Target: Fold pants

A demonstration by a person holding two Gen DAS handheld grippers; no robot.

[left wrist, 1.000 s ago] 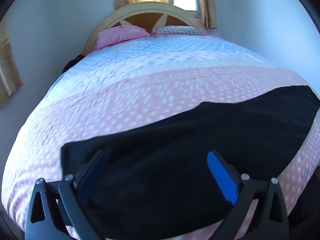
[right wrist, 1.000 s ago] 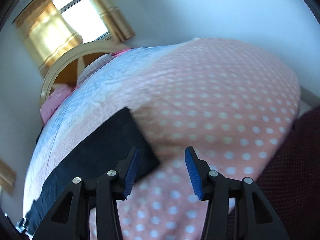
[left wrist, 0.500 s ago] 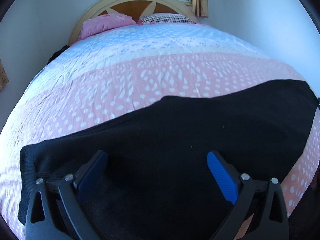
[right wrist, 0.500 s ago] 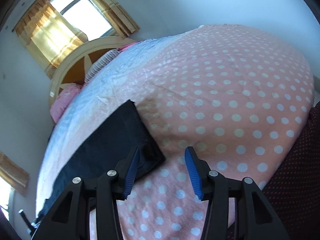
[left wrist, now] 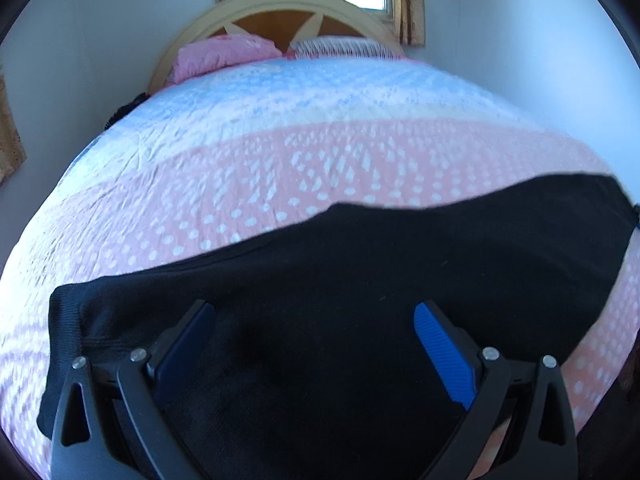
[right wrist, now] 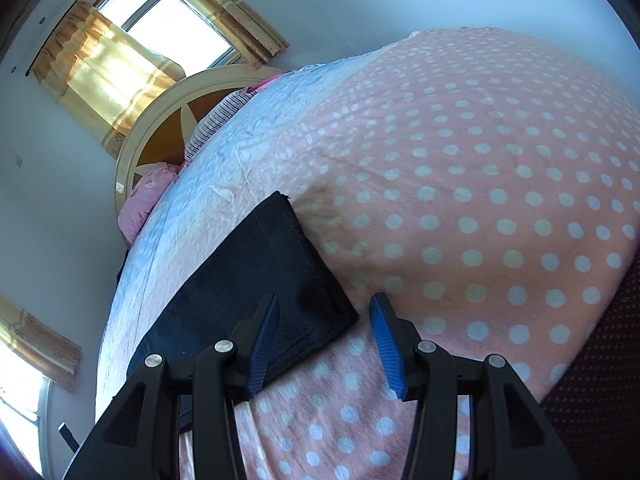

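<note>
Black pants [left wrist: 360, 280] lie flat across the near part of a bed, stretched from left to right. My left gripper [left wrist: 316, 340] hovers open over their wide middle, with dark cloth filling the gap between its blue pads. In the right wrist view the right end of the pants [right wrist: 260, 272] shows as a squared corner on the spotted cover. My right gripper [right wrist: 324, 336] is open just above that near corner, left pad over the cloth, right pad over the bedspread. Nothing is gripped.
The bedspread [left wrist: 320, 168] is pink with white dots near me and pale blue farther off. Two pillows [left wrist: 224, 54] rest against a round wooden headboard [left wrist: 280, 12] under a curtained window [right wrist: 132, 52]. A dark red surface [right wrist: 600, 360] lies at the bed's right edge.
The left view has drifted so more of the left waist end shows. The right gripper has dropped closer to the pants' corner, which now sits between its fingers. Both stayed open.
</note>
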